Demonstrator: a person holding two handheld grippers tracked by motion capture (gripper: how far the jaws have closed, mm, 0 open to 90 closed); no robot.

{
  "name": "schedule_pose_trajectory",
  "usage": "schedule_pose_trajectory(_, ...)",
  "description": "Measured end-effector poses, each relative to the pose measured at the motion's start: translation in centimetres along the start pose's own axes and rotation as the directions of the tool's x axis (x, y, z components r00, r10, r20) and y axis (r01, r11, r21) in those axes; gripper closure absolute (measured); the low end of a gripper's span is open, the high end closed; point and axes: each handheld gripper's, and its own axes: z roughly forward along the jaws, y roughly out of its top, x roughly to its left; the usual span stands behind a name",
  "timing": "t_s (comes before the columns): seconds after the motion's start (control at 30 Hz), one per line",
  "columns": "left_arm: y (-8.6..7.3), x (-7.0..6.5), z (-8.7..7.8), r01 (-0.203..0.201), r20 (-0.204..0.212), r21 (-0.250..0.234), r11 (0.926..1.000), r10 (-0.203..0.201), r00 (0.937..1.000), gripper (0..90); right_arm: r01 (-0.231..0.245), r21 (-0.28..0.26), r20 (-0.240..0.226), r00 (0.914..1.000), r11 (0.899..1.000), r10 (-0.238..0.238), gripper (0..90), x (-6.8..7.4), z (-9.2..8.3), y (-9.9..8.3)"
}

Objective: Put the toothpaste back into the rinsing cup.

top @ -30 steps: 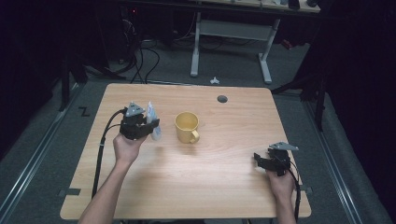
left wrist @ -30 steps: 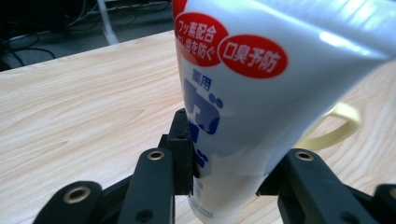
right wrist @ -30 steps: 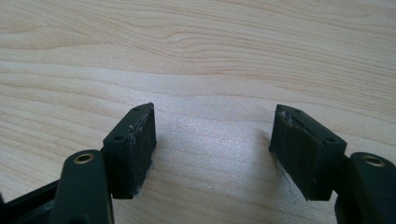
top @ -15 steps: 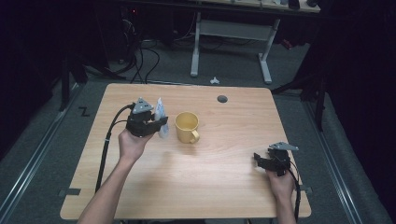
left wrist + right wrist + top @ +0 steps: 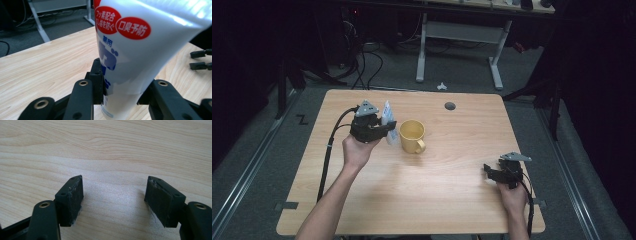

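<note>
A: High view first; the left gripper [image 5: 384, 131] is clamped on the tube [image 5: 388, 122], which stands just left of the cup [image 5: 412, 136] and clear of the table [image 5: 452, 200]; the likely step is to get the tube into that cup.

B: Agreed, as a guess; the left gripper view shows both jaws pressed into the tube [image 5: 135, 50] near its lower end, so the wide printed part sticks up and may sway; I'd move slowly and keep it upright.

A: How to do it well, then?

B: Bring the tube over the middle of the mouth, lower it until the bottom end is inside, and only then let go; a release too early could tip it against the rim.

A: And the right gripper [image 5: 493, 172]?

B: Resting near the table's right edge, well apart from the cup; the right gripper view shows its pads [image 5: 75, 195] spread wide with bare wood between them, holding nothing.

A: Anything in the way?

B: The handle [image 5: 420, 147] points toward the person, off the tube's path; the grommet hole [image 5: 450, 105] lies well behind; the table ahead looks free.
</note>
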Motion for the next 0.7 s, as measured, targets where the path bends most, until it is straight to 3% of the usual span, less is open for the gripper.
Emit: schedule_pose_trajectory(0.7, 2.0, -0.9, 1.1, 0.010, 0.042, -0.040, 0.9991, -0.009, 0.9991, 66.5, 0.004, -0.001, -0.004, 1.0000, 1.000, -0.004, 31.2, 0.1, 0.0, 0.0)
